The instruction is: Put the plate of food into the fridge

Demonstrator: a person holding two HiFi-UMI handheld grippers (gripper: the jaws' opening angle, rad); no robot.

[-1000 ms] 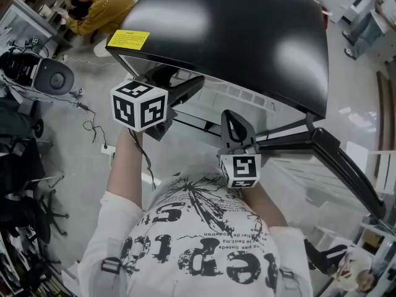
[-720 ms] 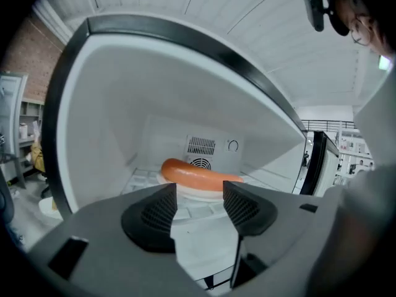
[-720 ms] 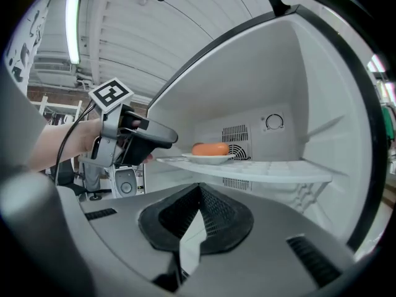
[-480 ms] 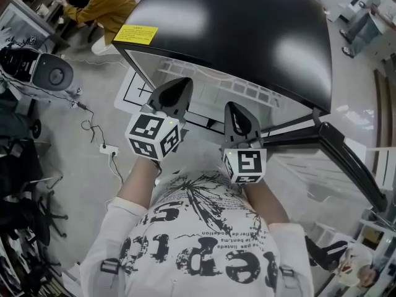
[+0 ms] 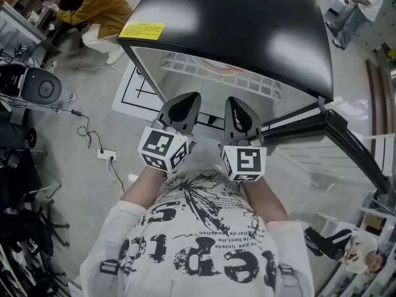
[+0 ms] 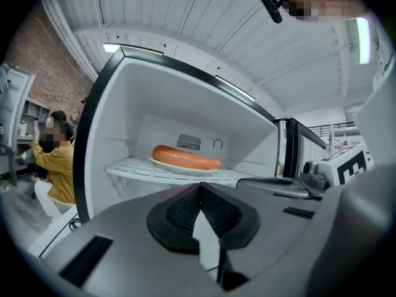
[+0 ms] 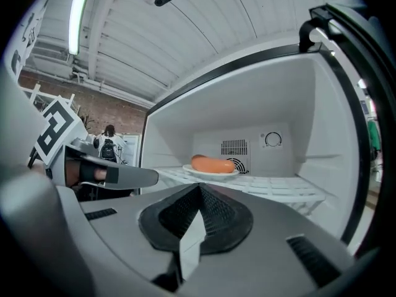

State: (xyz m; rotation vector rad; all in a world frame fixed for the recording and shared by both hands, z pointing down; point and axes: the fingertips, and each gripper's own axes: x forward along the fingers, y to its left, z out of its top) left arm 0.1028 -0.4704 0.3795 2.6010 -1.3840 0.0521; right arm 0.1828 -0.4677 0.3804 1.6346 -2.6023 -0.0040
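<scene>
Lying flat on the white wire shelf (image 6: 139, 171) inside the open fridge (image 5: 235, 23), the plate (image 6: 162, 164) carries one orange sausage (image 6: 185, 158). The sausage's long axis runs side to side across the compartment, roughly parallel to the back wall, with one rounded end toward the left wall and the other toward the right. The plate sits toward the rear of the shelf, just in front of the vent grille (image 7: 234, 147). A round dial (image 7: 273, 139) is set in the back wall to the right of the grille.

A yellow label (image 5: 141, 30) is stuck on the black top of the fridge near its left corner; its print is too small to read. The person's white shirt (image 5: 198, 240) bears large black lettering, seen upside down and not clearly legible. Each gripper carries a cube with black-and-white square markers.

The left gripper (image 6: 200, 184) has just been closing its jaws, and they now meet with nothing between them. The right gripper (image 7: 199, 185) also has its jaws together and empty. Both are held side by side, close together, before the fridge opening. The plate lies ahead of them, deeper in, well apart from either pair of tips.
</scene>
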